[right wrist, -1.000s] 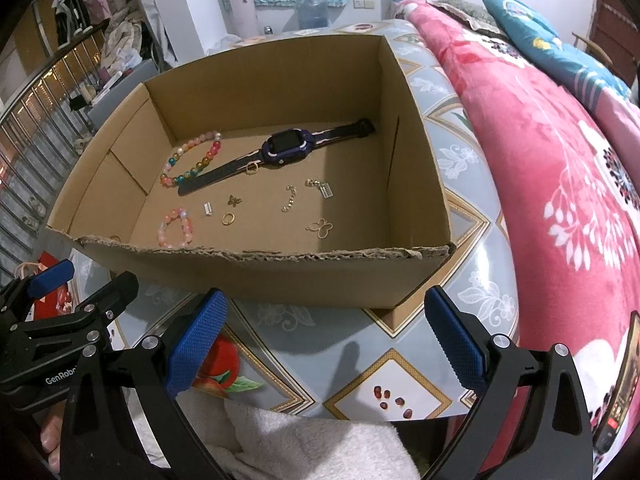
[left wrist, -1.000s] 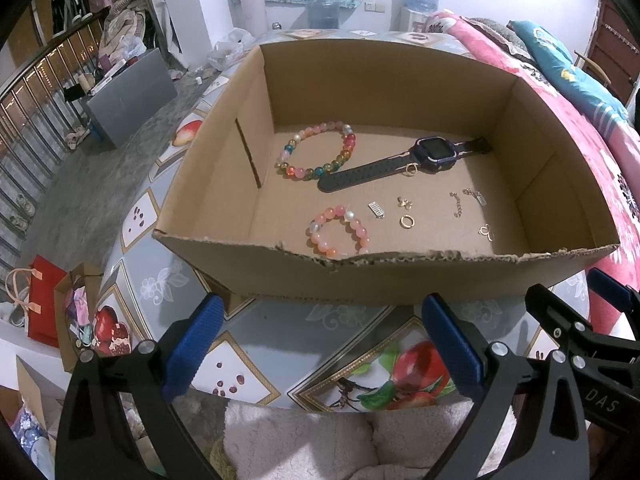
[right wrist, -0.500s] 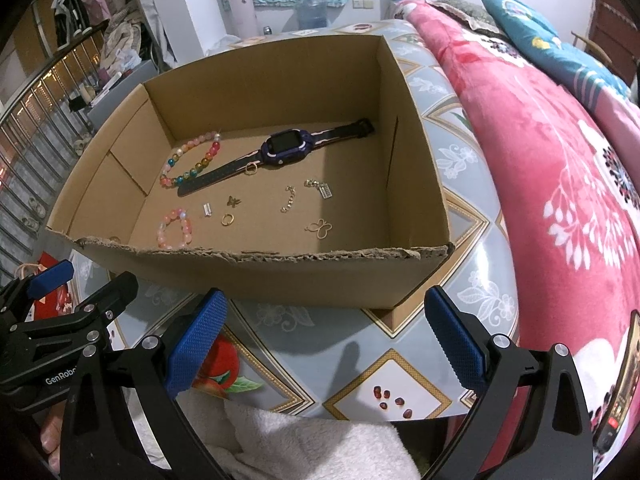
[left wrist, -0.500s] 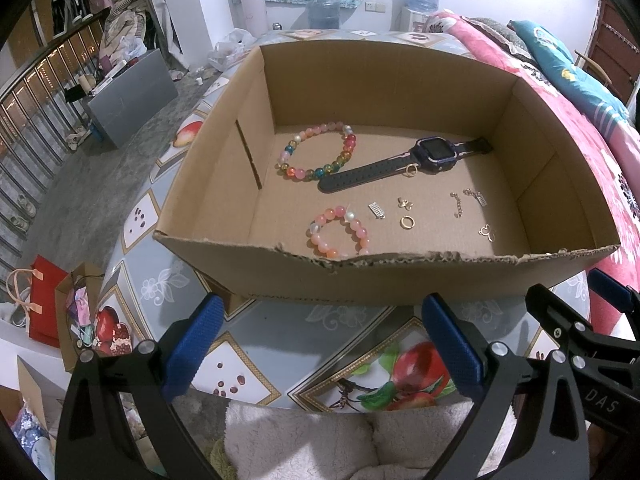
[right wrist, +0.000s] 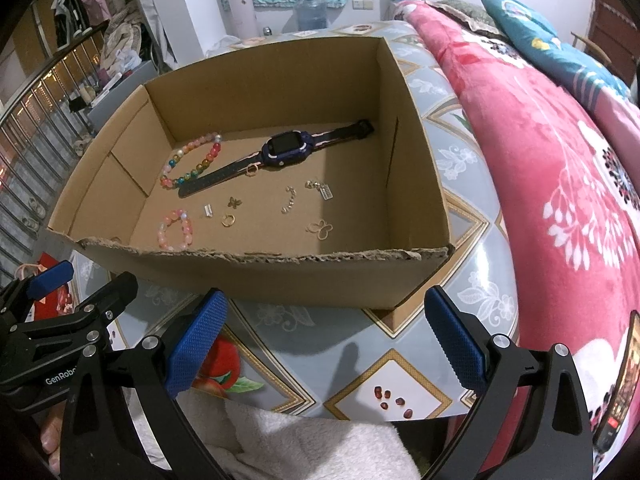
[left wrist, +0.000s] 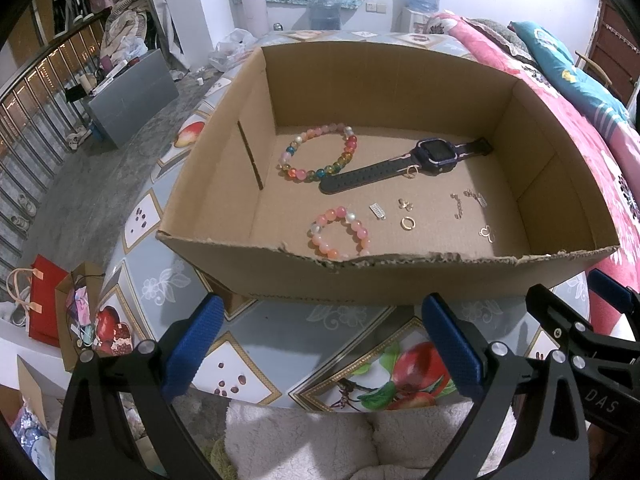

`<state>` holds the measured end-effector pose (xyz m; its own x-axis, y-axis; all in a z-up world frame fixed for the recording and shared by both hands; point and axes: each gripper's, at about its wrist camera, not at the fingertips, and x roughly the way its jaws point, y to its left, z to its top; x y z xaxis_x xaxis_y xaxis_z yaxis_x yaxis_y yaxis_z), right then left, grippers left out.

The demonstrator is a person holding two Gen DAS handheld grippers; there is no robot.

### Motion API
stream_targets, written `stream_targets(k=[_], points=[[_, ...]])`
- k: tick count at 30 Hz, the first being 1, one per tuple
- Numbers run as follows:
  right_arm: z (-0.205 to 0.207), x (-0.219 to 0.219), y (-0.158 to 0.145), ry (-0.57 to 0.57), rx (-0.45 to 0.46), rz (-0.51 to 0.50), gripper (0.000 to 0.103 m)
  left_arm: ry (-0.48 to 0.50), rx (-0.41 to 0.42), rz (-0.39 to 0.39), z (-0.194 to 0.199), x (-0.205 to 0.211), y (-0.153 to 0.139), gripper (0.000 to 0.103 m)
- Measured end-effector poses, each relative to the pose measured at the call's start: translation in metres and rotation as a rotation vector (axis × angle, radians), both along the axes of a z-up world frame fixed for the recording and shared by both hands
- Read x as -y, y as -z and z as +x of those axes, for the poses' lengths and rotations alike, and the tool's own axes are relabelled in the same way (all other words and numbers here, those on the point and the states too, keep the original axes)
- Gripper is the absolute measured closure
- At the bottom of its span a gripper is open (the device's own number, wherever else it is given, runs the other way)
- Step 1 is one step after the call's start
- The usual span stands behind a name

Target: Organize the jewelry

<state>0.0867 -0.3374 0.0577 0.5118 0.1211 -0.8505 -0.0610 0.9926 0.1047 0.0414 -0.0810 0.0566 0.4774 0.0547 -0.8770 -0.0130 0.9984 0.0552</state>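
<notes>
An open cardboard box [left wrist: 400, 276] [right wrist: 260, 272] stands on a patterned table. On its floor lie a multicoloured bead bracelet [left wrist: 320, 154] [right wrist: 192, 166], a small pink bead bracelet [left wrist: 339, 232] [right wrist: 175, 230], a dark watch [left wrist: 404, 164] [right wrist: 280, 152], a gold ring [left wrist: 408, 222] [right wrist: 228, 220], a short chain [left wrist: 458, 204] [right wrist: 290, 200] and several small gold charms. My left gripper [left wrist: 320, 344] hangs open in front of the box's near wall, holding nothing. My right gripper [right wrist: 326, 340] is likewise open and empty, just before the box.
The table [left wrist: 256, 332] is tiled with fruit and flower pictures. A pink floral blanket [right wrist: 560, 184] lies to the right. White fluffy cloth [left wrist: 304, 440] sits below the grippers. Red and brown bags [left wrist: 48, 304] stand on the floor at left, near a railing.
</notes>
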Motion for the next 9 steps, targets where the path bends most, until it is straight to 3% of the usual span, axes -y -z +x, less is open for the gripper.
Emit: stream_targets(k=[9], points=[[-0.0015, -0.0019, -0.0006, 0.005, -0.002, 0.002, 0.008, -0.005, -0.002, -0.003, -0.0019, 0.0008, -0.0013, 0.006]])
